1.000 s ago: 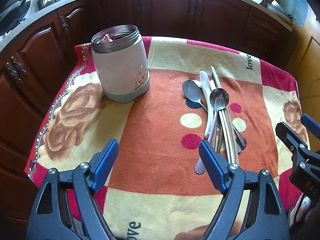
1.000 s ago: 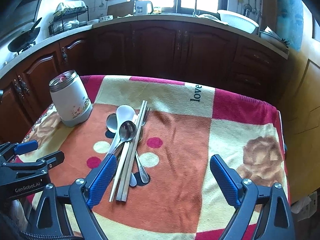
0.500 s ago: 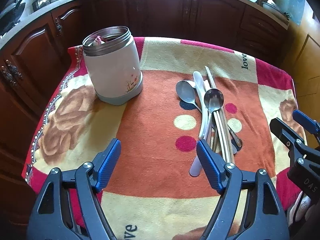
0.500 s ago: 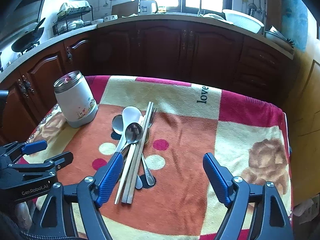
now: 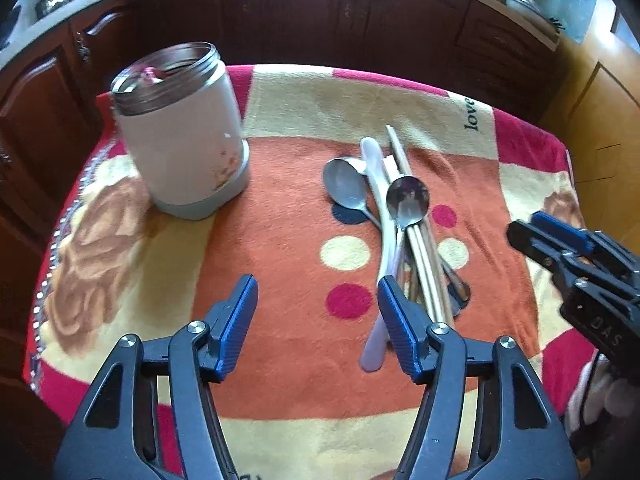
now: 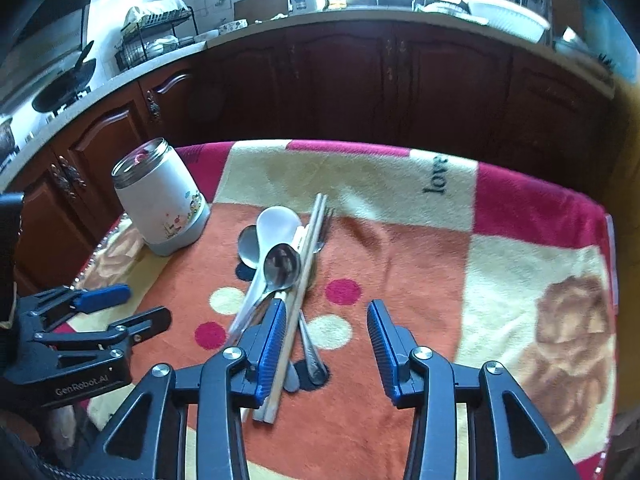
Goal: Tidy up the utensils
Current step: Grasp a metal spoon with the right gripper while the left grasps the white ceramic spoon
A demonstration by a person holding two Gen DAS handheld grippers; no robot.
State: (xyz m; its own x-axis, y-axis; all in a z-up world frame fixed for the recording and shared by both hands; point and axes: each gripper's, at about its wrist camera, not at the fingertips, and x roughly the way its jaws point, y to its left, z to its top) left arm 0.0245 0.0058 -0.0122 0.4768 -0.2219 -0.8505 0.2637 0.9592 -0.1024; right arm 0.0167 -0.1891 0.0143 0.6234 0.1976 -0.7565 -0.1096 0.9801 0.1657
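Both tools are hanging over a desk draped in a patterned blanket (image 5: 288, 208) of orange, cream and red. The left tool (image 5: 318, 320) is sitting at the bottom centre of the left wrist frame, released, its blue pads spread wide with bare blanket showing between them; its right pad (image 5: 394, 320) is lying just beside the near end of the pile of utensils (image 5: 404, 232), though whether it is touching them is unclear. The right tool (image 6: 327, 340) is occupying the bottom centre of the right wrist frame, also released and grasping nothing, with its left pad (image 6: 272, 340) overlapping the handles of the pile in that view.

The utensils are resting in one loose bundle on the orange patch, right of centre in the left wrist frame and centre-left in the right wrist frame. A white plastic spoon (image 6: 276, 224) is lying at the pile's left side, a steel spoon (image 6: 282, 266) is sitting bowl-up on top, another steel spoon (image 5: 346, 188) is peeking out at the left, a pair of pale chopsticks (image 6: 310, 256) is running along the right side, and a fork (image 6: 325, 224) is poking out beyond them.

A white jar (image 5: 180, 136) with an open steel rim is standing upright at the upper left of both frames, well apart from the pile. Dark wooden cabinets (image 6: 360, 80) are filling the background
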